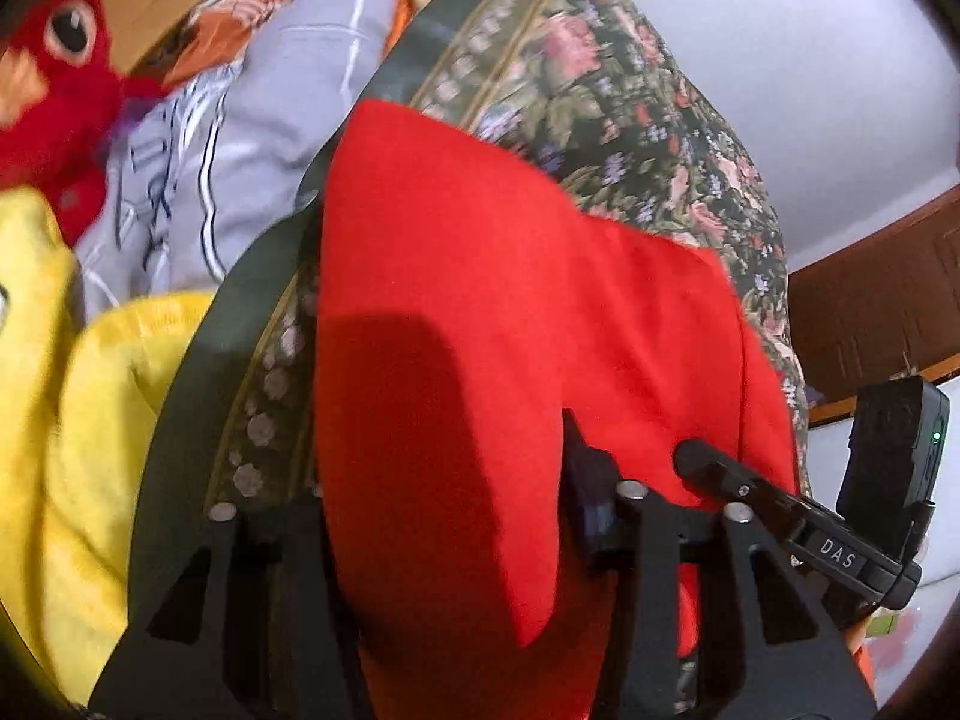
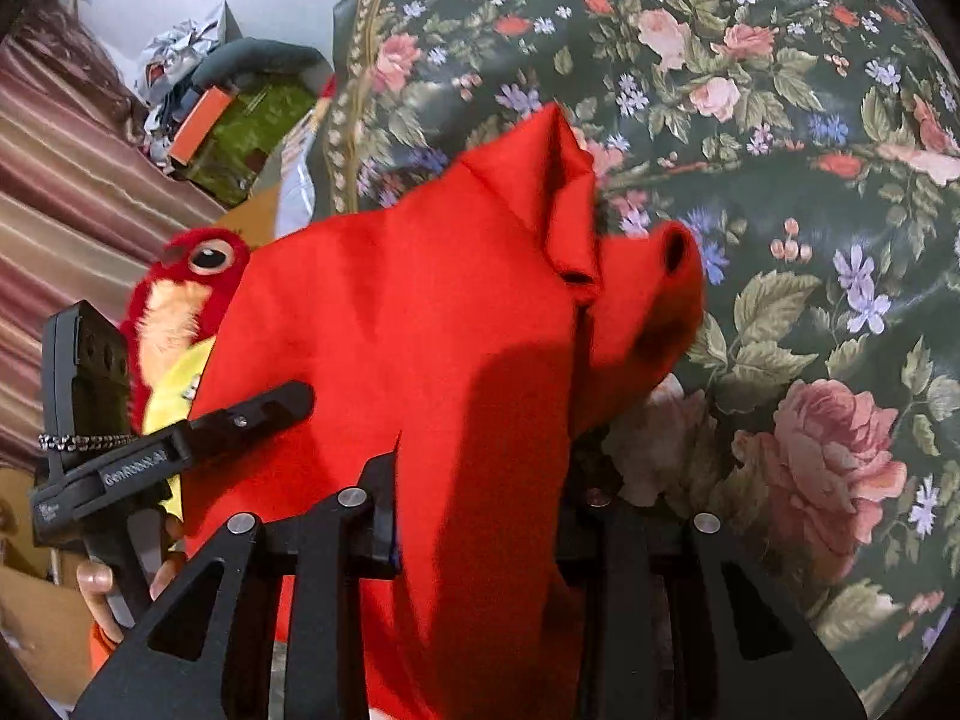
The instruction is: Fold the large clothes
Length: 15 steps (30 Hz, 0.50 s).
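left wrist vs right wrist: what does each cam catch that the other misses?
Left wrist only: grey striped shirt, wooden headboard and the right gripper from the side.
Right wrist only: striped curtain, green box, the left gripper and the hand holding it.
Both: red garment draped between each camera's own fingers, floral bedspread, red plush bird, yellow plush.

Matte black left gripper [image 1: 444, 516], silver pins, "DAS" label; right gripper [image 2: 480, 510] alike; bare-skinned fingers [image 2: 93, 585].
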Available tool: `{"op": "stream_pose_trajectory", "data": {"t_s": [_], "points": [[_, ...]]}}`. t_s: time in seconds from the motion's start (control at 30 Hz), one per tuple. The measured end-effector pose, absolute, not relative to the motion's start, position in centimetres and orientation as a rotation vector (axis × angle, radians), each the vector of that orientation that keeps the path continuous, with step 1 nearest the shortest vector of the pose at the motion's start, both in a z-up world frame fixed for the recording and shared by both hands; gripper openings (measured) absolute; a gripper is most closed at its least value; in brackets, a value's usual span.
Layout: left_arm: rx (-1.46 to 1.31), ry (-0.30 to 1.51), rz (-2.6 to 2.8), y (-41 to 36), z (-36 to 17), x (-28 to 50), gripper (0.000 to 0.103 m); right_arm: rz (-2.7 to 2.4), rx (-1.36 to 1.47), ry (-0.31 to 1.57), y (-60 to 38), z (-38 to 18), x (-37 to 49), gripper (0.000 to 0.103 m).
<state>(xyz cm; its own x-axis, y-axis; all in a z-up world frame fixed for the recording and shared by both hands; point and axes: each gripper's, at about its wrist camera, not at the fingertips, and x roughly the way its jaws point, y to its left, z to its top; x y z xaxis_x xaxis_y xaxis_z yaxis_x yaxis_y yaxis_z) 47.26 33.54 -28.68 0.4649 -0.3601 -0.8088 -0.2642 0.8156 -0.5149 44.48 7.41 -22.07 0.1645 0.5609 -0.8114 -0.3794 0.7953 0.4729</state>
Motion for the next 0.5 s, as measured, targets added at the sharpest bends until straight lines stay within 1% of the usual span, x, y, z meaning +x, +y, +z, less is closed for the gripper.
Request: {"op": "stream_pose_trajectory", "data": {"t_s": [0.07,0.13,0.23,0.33,0.37,0.4,0.47,0.5], "points": [[-0.675,1.092,-0.079,33.9,-29.0,46.6,0.058,0.678,0.110,1.209,7.3,-21.9,43.8,0.033],[-0.667,1.101,-0.058,34.0,-28.8,45.8,0.065,0.663,0.046,1.189,7.1,-21.5,43.1,0.043],[-0.623,1.103,-0.018,33.8,-28.0,44.2,0.073,0.644,0.021,1.180,6.2,-21.0,42.2,0.049],[-0.607,1.098,-0.003,33.8,-26.9,42.3,0.074,0.631,-0.009,1.180,5.0,-20.7,41.0,0.051],[-0.598,1.095,0.005,33.8,-26.5,41.5,0.075,0.611,-0.033,1.180,4.8,-20.6,40.6,0.053],[-0.589,1.093,0.010,33.7,-26.3,41.0,0.077,0.598,-0.051,1.183,4.3,-20.5,39.9,0.060],[-0.546,1.090,0.024,33.4,-25.6,39.3,0.089,0.600,-0.075,1.186,4.0,-20.5,39.3,0.062],[-0.518,1.093,0.037,33.2,-25.6,38.7,0.091,0.608,-0.103,1.173,3.7,-20.3,38.6,0.062]]}}
